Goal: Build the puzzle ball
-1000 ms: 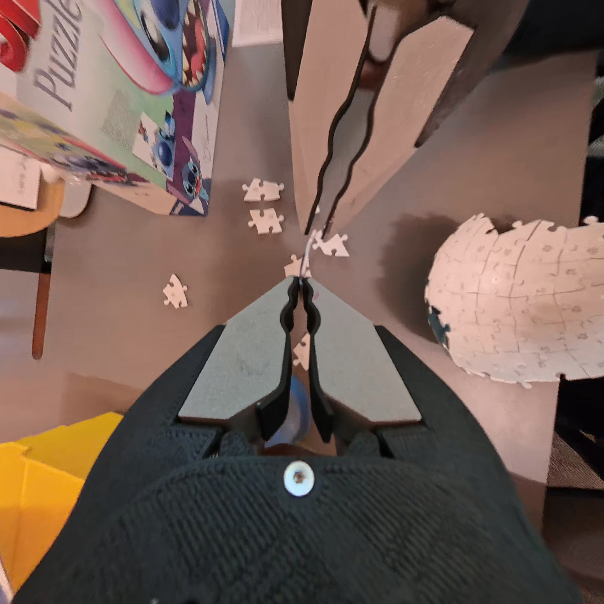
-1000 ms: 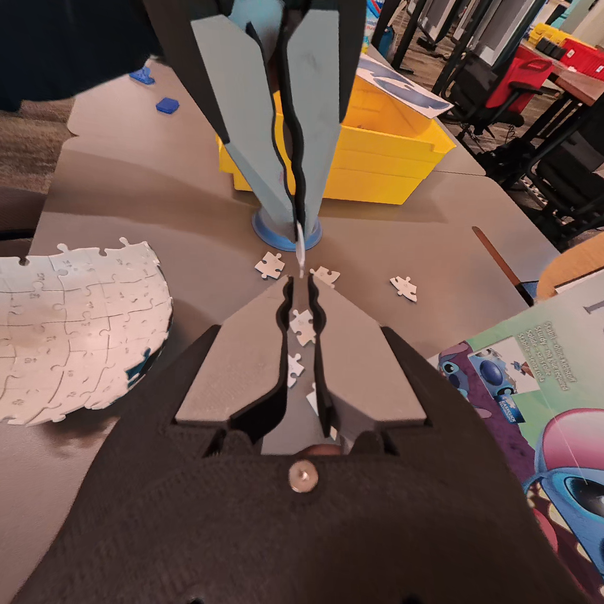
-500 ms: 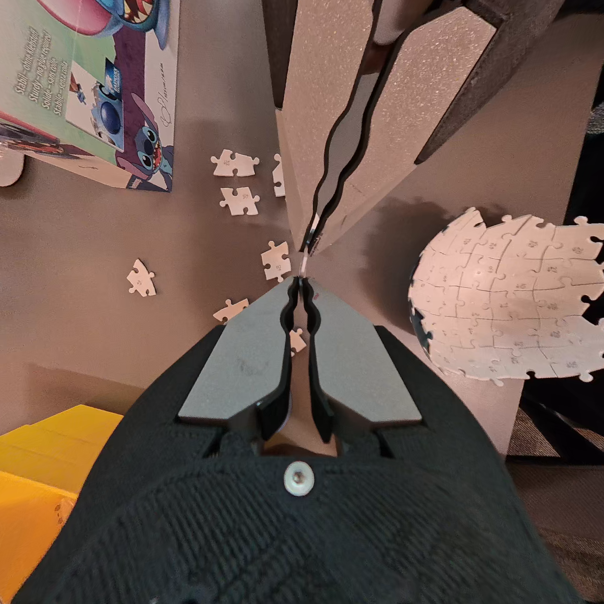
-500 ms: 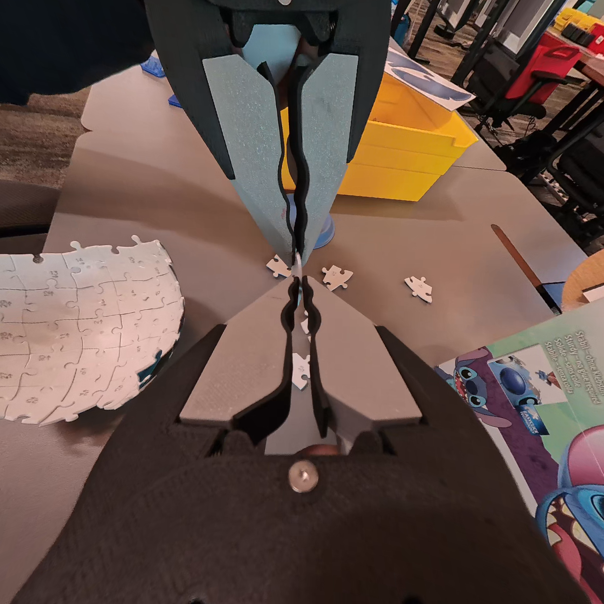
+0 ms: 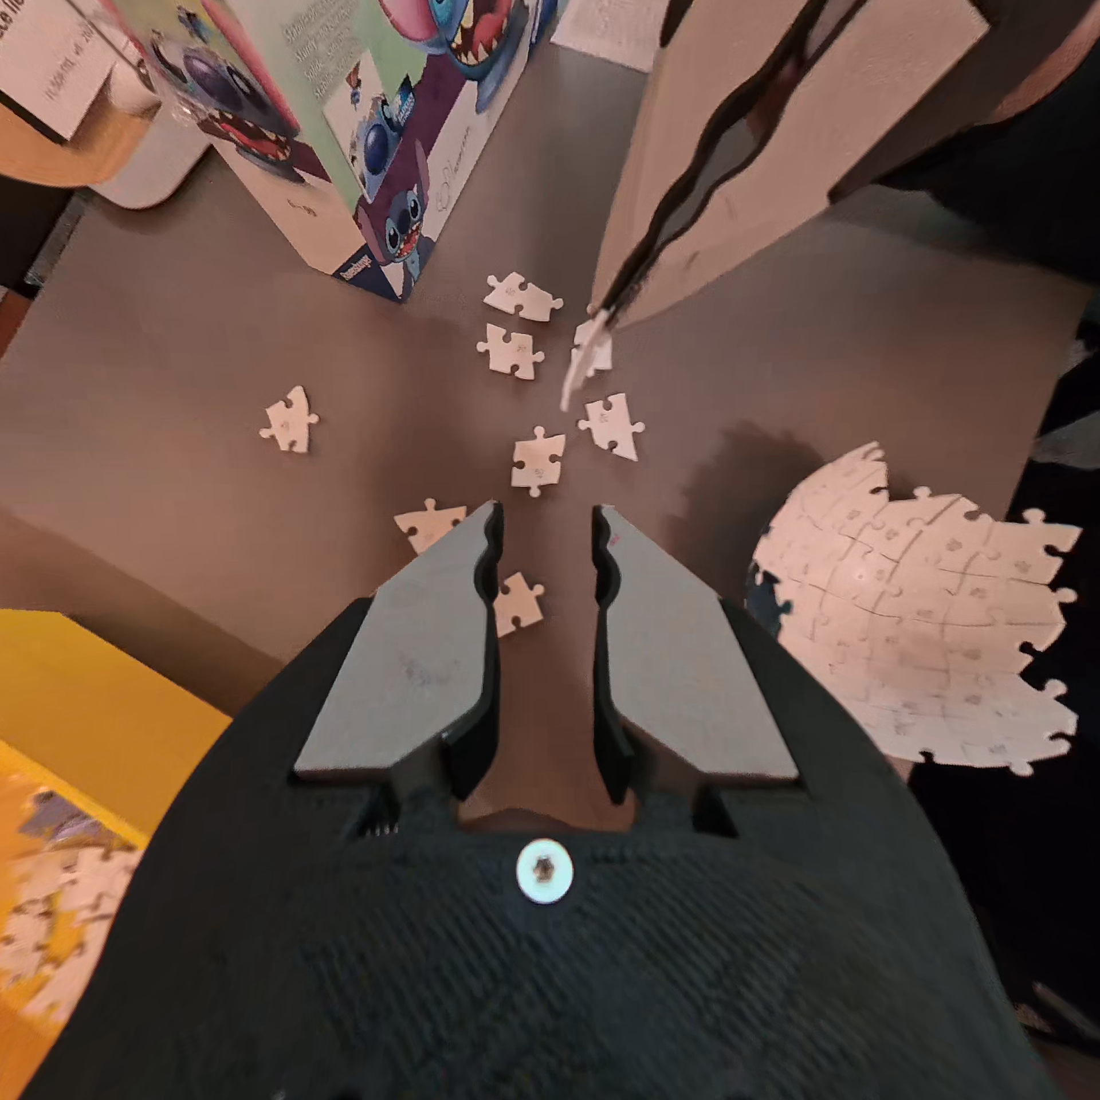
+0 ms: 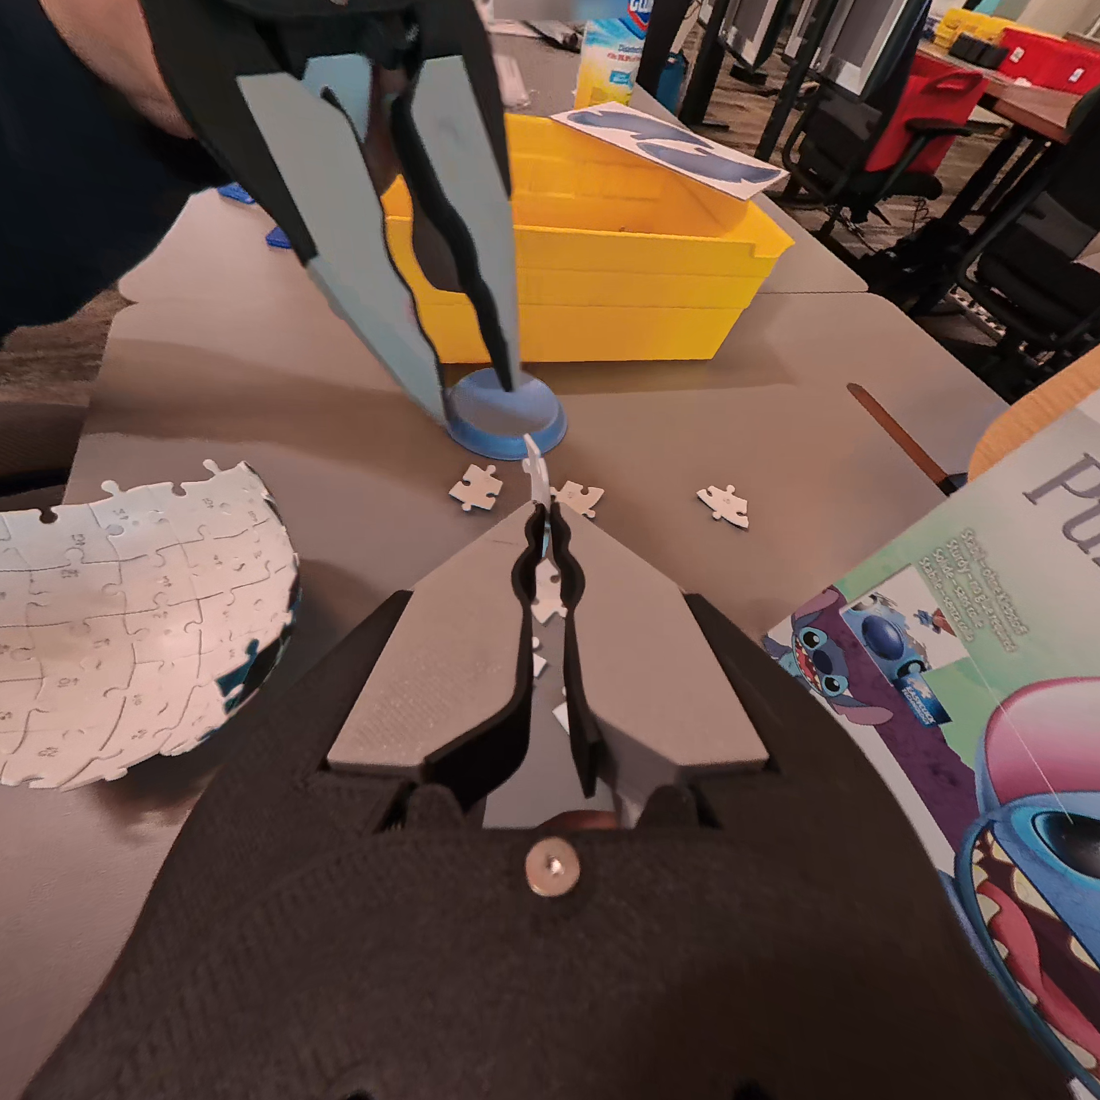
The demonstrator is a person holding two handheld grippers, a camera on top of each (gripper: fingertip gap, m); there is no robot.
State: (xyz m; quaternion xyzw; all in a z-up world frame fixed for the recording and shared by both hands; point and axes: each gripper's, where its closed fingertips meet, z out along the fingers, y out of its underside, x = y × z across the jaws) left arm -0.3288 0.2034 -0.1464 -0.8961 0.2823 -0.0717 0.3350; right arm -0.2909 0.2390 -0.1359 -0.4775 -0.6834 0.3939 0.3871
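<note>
Grey table (image 6: 774, 416) w/ black office chairs (image 6: 881, 149), red bins (image 6: 952, 77) behind; carpeted floor.

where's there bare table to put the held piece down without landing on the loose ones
Bare table lies between the half-built ball and the blue ring stand; more between the outlying piece and the yellow bin. Crowded: the loose pieces under both grippers.

The left tool (image 5: 544, 512) hangs with its jaws parted, a clear gap between the grey fingers (image 5: 416, 643), gripping nothing. The right tool (image 6: 544, 512) has its jaws pressed together at the tips, pinching a thin white piece (image 6: 538, 476) that juts out toward 12 o'clock. In the left wrist view the right tool reaches in from 1 o'clock, tips angled down toward the counter (image 5: 178, 476).
</note>
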